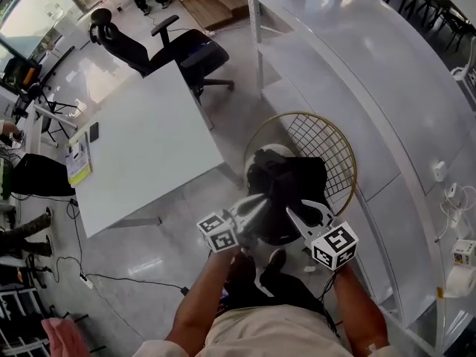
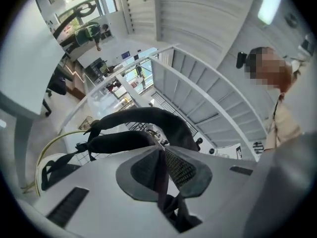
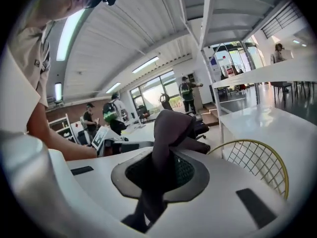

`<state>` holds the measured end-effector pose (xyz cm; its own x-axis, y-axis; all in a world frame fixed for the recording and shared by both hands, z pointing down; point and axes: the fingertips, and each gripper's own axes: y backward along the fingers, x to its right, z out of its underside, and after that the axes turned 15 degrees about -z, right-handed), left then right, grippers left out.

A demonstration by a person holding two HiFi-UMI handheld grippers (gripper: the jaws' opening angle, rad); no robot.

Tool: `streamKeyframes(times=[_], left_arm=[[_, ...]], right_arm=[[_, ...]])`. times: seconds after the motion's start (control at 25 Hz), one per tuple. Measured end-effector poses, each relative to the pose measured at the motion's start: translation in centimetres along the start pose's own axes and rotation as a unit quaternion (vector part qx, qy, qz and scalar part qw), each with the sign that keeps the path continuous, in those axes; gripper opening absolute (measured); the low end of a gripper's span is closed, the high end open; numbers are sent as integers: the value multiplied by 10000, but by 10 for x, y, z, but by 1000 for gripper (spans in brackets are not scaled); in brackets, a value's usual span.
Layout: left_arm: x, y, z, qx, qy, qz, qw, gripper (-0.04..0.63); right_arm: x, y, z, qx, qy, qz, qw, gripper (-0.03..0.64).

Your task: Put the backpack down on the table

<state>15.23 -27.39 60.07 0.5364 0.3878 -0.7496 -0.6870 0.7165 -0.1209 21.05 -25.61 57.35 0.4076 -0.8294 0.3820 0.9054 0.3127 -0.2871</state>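
The black backpack (image 1: 286,192) hangs over the seat of a gold wire chair (image 1: 327,136), lifted by its straps. My left gripper (image 1: 256,210) is shut on a thin black strap (image 2: 161,177) that runs between its pads; the padded shoulder straps (image 2: 133,140) arch just beyond the jaws. My right gripper (image 1: 294,216) is shut on another black strap (image 3: 171,128), which rises out of its closed jaws. The white table (image 1: 141,140) lies to the left of the chair, apart from the bag. In the head view the bag hides the chair's seat.
A black office chair (image 1: 171,50) stands behind the table. A long curved white counter (image 1: 357,58) runs along the right, close behind the wire chair (image 3: 257,162). Cables and a small box (image 1: 462,251) lie at the right edge. People stand in the background.
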Motion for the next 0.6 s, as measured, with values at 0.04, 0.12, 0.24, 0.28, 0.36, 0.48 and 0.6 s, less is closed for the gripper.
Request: streamKeyframes(times=[0.04, 0.12, 0.24, 0.28, 0.36, 0.48, 0.6], left_arm=[[2, 0, -12, -1, 46, 141, 9999, 43], [8, -1, -40, 118, 57, 344, 9993, 41], [19, 0, -79, 532, 26, 340, 9980, 41], [21, 3, -89, 699, 9, 215, 9973, 41], [21, 10, -106, 1010, -115, -116, 9947, 41], [20, 19, -126, 1237, -402, -444, 9905, 41], [23, 31, -138, 1196, -666, -488, 9894, 41]], right_arm=[[-1, 0, -9, 112, -43, -25, 9999, 67], [-5, -5, -32, 275, 45, -92, 9996, 67], [-9, -16, -70, 418, 268, -126, 9987, 67], [-10, -20, -80, 442, 296, -116, 9985, 67], [-13, -24, -97, 488, 313, -96, 9983, 67], [-27, -29, -120, 552, 414, -170, 9975, 67], [-50, -39, -150, 584, 704, -387, 9951, 67]])
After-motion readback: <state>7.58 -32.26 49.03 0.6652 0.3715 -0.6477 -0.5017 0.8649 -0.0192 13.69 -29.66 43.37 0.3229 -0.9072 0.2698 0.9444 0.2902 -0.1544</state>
